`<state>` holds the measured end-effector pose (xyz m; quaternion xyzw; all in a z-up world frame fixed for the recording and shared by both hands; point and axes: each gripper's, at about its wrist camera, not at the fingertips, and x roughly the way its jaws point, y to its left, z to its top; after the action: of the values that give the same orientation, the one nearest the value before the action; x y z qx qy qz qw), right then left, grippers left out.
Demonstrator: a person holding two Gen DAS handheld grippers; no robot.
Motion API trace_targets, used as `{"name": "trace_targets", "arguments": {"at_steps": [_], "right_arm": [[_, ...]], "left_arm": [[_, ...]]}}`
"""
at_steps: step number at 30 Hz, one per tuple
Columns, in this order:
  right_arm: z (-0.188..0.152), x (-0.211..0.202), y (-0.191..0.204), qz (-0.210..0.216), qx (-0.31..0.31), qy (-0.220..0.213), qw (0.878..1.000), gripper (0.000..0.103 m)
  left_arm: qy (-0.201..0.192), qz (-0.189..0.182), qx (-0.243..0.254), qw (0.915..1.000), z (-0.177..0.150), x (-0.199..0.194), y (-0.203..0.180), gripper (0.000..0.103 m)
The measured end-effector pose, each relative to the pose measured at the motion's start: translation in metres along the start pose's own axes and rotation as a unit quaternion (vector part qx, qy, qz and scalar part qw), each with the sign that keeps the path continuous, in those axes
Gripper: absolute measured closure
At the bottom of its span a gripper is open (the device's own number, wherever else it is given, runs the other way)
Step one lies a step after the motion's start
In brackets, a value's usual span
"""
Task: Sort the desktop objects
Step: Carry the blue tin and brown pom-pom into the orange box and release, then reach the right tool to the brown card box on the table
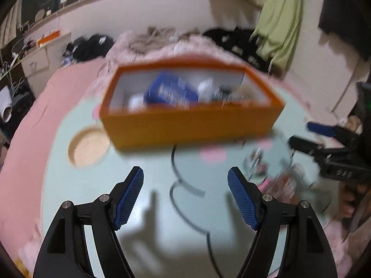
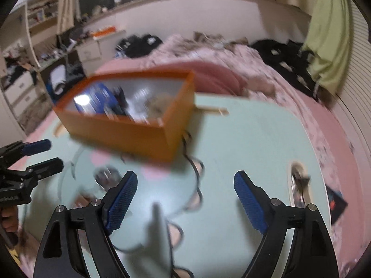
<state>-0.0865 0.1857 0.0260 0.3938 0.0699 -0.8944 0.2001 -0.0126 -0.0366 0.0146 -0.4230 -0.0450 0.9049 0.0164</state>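
An orange box stands on the pale green table, holding a blue pack and several blurred items. It also shows in the right wrist view. My left gripper is open and empty, above a black cable in front of the box. My right gripper is open and empty over the same cable; it shows at the right of the left wrist view. A clear bag of small items lies right of my left gripper. Both views are motion-blurred.
A round wooden coaster lies left of the box. A small blurred object lies near the table's right edge. A pink bed with dark clothes lies behind. A green cloth hangs at right.
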Motion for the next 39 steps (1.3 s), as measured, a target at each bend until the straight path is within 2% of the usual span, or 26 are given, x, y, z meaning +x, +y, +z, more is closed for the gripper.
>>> {"name": "trace_targets", "arguments": {"at_steps": [2,4,5,6,7,8,28,31,33,35,37,39], "right_arm": [[-0.012,0.006,-0.003,-0.014,0.003,0.015,1.000,0.018],[-0.021,0.015,-0.007,-0.022,0.014,0.039,0.999,0.016],[-0.023,0.015,-0.006,-0.041,0.012,0.035,0.998,0.013],[-0.025,0.015,-0.008,-0.041,0.020,0.038,0.998,0.011],[-0.025,0.016,-0.010,-0.040,0.026,0.041,0.998,0.005],[-0.025,0.017,-0.012,-0.046,0.031,0.047,0.997,0.000],[-0.027,0.016,-0.016,-0.060,0.047,0.048,0.996,0.000],[-0.030,0.006,-0.022,-0.074,0.072,0.025,0.994,0.000],[-0.031,-0.007,-0.026,-0.063,0.085,-0.010,0.994,0.000],[-0.034,-0.021,-0.027,-0.032,0.100,-0.040,0.994,0.004],[-0.038,-0.031,-0.026,0.015,0.110,-0.057,0.992,0.012],[-0.040,-0.037,-0.017,0.069,0.101,-0.061,0.991,0.014]], "left_arm": [[0.022,0.000,-0.011,0.9997,-0.009,0.011,0.000,0.028],[0.027,0.022,-0.003,0.9994,-0.013,0.016,-0.005,0.021],[0.033,0.031,0.002,0.9990,-0.013,0.019,-0.008,0.019],[0.037,0.043,0.013,0.9983,-0.013,0.021,-0.012,0.010],[0.044,0.041,0.015,0.9981,-0.014,0.024,-0.014,0.000],[0.043,0.039,0.016,0.9982,-0.014,0.025,-0.015,0.000],[0.033,0.045,0.009,0.9984,-0.017,0.024,-0.015,0.000],[0.033,0.044,0.008,0.9984,-0.018,0.023,-0.015,0.000],[0.033,0.043,0.006,0.9985,-0.017,0.022,-0.015,0.000],[0.033,0.040,0.004,0.9986,-0.015,0.022,-0.014,0.000],[0.033,0.040,0.003,0.9987,-0.015,0.021,-0.013,0.000],[0.033,0.039,0.003,0.9987,-0.015,0.021,-0.013,0.000]]}}
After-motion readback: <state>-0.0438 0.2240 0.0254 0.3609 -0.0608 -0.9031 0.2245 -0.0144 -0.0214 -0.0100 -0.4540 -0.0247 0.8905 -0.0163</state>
